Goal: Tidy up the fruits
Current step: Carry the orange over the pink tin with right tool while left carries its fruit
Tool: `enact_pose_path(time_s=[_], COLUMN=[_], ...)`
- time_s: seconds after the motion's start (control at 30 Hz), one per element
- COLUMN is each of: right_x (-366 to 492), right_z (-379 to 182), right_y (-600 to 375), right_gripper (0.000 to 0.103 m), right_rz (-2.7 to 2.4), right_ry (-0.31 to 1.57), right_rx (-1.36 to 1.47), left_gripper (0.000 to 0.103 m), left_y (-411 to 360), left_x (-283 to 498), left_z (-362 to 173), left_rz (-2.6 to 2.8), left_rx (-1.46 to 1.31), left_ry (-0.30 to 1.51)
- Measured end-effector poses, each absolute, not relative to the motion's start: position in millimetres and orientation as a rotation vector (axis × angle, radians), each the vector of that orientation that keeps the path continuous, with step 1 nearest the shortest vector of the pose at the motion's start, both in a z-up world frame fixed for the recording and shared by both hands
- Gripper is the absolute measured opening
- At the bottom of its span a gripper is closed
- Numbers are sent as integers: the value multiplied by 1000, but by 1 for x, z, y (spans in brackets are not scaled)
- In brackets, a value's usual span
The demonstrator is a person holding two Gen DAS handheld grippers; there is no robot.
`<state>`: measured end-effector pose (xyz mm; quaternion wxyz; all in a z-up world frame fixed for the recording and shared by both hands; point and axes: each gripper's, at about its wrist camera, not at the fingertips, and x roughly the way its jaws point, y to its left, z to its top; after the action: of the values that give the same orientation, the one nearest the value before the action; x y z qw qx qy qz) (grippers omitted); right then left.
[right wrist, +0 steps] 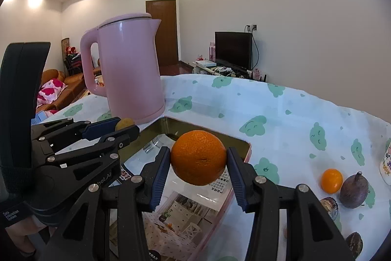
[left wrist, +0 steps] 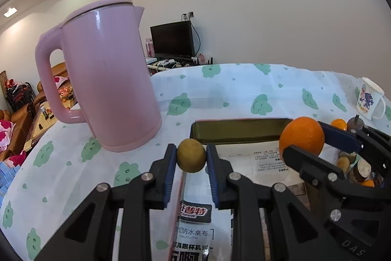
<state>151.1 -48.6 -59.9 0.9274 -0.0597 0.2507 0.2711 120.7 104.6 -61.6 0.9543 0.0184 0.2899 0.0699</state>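
— Two fruits are in my tongs now. My left gripper [left wrist: 191,155] is closed tight on the small yellow-green fruit [left wrist: 191,155], and my right gripper [right wrist: 198,158] is closed around the orange [right wrist: 198,157], with the pads on its two sides. Both hang above the open tin box [right wrist: 244,143].

— How will they handle?

— I judge the orange is firm but its skin is smooth, so it can slip; the hold across the widest part looks good. The small fruit seems light and hard. Both are round, so I think they will roll after release.

— Is there room?

— The box rim is low and thin, and a printed sheet lies inside. The pink kettle [left wrist: 107,80] stands just behind the box. At the right, a small orange [right wrist: 331,180] and a dark fruit [right wrist: 354,192] lie on the tablecloth [right wrist: 281,114], near the mug [left wrist: 369,99].
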Motion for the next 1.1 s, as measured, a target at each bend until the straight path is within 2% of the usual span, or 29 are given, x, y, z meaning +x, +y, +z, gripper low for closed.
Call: enact_pose_path(time_s=[1.1], right_x=[170], right_z=[-75], right_y=[-40], right_gripper=[50], right_rz=[550], right_ry=[646], right_rx=[-131], left_gripper=[26], left_y=[100], left_x=[129], left_z=[-74], left_rz=[134], left_rx=[80], left_ry=[641])
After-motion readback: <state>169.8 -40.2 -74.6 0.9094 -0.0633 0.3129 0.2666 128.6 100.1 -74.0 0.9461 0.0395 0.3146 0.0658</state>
